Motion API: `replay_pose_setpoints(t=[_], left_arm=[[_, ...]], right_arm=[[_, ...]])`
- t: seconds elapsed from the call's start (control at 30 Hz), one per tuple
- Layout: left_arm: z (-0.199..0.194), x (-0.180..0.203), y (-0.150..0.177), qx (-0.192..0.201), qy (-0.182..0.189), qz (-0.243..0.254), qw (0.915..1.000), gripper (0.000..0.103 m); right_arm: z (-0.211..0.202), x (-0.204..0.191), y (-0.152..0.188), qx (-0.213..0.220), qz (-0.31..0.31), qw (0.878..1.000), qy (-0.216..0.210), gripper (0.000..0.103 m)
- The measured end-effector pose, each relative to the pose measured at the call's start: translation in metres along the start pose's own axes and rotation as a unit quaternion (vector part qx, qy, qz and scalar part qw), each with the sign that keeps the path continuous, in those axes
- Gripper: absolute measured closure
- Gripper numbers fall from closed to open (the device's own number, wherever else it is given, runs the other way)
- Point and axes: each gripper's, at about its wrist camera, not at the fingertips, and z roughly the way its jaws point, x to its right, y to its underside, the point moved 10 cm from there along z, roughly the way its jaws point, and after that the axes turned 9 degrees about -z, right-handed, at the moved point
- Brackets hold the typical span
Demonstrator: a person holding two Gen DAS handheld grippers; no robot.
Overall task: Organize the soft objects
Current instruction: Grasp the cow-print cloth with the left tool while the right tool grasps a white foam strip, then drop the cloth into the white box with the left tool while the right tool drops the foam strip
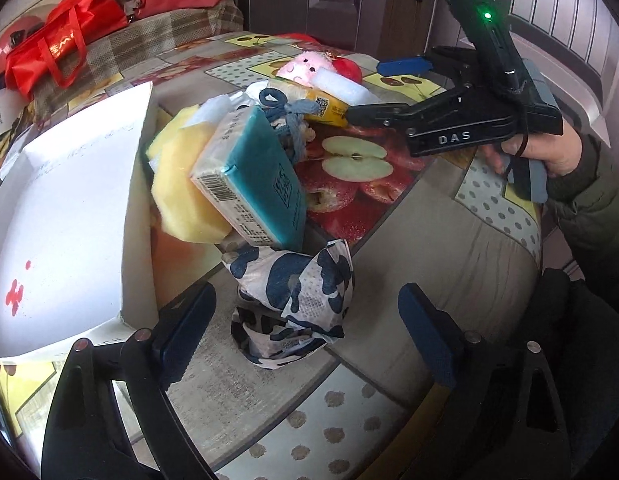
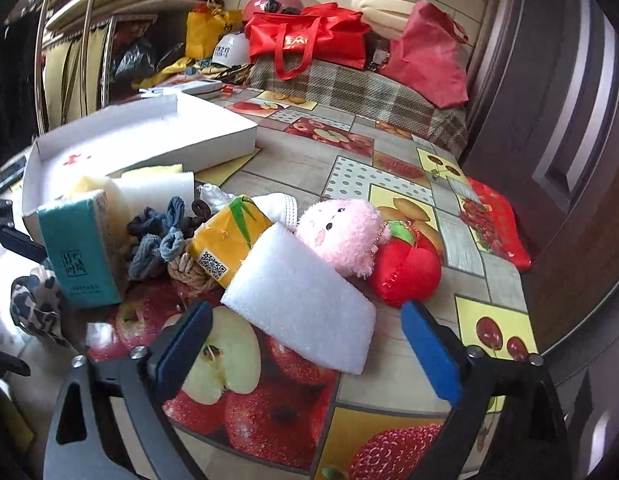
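only the left view shows the right gripper (image 1: 383,90) and cow-print cloth (image 1: 297,284); both jaws spread, empty.

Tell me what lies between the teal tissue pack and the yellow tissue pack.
Right wrist view: a bunch of grey and dark hair ties lies between the teal tissue pack and the yellow tissue pack.

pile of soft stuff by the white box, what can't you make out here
- Grey-blue knitted piece: both views, shape unclear, tucked behind the teal tissue pack.
- Yellow foam sponge: left wrist view, far side hidden by that pack.
- White cardboard box: left wrist view, washed out by glare, near end cut off.
- Cow-print cloth bundle: right wrist view, only an edge shows.
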Motion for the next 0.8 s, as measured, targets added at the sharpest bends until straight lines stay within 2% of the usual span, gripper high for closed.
replay_pose_setpoints(t=[0.03, 0.1, 0.17, 0.2, 0.27, 0.33, 0.37, 0.43, 0.53, 0.6, 0.67, 0.73, 0.8], left_arm=[[0.002, 0.000, 0.001, -0.004, 0.000, 0.002, 1.0000, 0.021], [0.005, -0.002, 0.003, -0.012, -0.005, -0.001, 0.9999, 0.026], [0.006, -0.004, 0.004, -0.015, -0.005, -0.003, 0.9999, 0.039], [0.005, -0.005, 0.004, -0.014, -0.006, -0.001, 0.9999, 0.053], [0.003, -0.004, 0.005, -0.014, 0.002, 0.000, 0.9999, 0.056], [0.001, -0.003, 0.007, -0.012, 0.007, 0.000, 0.9999, 0.062], [0.000, -0.005, 0.006, -0.008, 0.004, -0.001, 1.0000, 0.062], [-0.006, -0.005, 0.002, 0.006, 0.005, -0.002, 1.0000, 0.063], [-0.030, -0.010, -0.018, 0.067, 0.000, 0.002, 0.9977, 0.062], [-0.050, -0.024, -0.035, 0.120, -0.021, -0.009, 0.9925, 0.062], [-0.069, -0.043, -0.052, 0.182, -0.039, -0.021, 0.9822, 0.062], [-0.084, -0.066, -0.060, 0.240, -0.061, -0.045, 0.9678, 0.062], [-0.089, -0.093, -0.061, 0.269, -0.099, -0.079, 0.9548, 0.062]], right_arm=[[0.005, -0.002, 0.001, -0.010, -0.013, 1.000, 0.007, 0.028], [0.015, -0.003, 0.003, -0.028, -0.029, 0.999, 0.018, 0.036], [0.022, -0.003, 0.005, -0.036, -0.031, 0.999, 0.018, 0.043], [0.023, -0.001, 0.007, -0.039, -0.029, 0.999, 0.022, 0.049], [0.019, 0.003, 0.008, -0.030, -0.024, 0.999, 0.023, 0.055], [0.011, 0.007, 0.007, -0.015, -0.008, 1.000, 0.014, 0.066], [0.004, 0.011, 0.006, -0.005, 0.004, 1.000, 0.012, 0.069], [-0.010, 0.020, 0.003, 0.018, 0.032, 0.999, 0.008, 0.081], [-0.033, 0.033, -0.006, 0.066, 0.075, 0.995, 0.001, 0.083], [-0.048, 0.038, -0.014, 0.101, 0.105, 0.989, -0.008, 0.083], [-0.061, 0.037, -0.023, 0.139, 0.130, 0.981, -0.024, 0.083], [-0.067, 0.034, -0.029, 0.168, 0.146, 0.974, -0.031, 0.083], [-0.070, 0.026, -0.034, 0.194, 0.159, 0.967, -0.037, 0.083]])
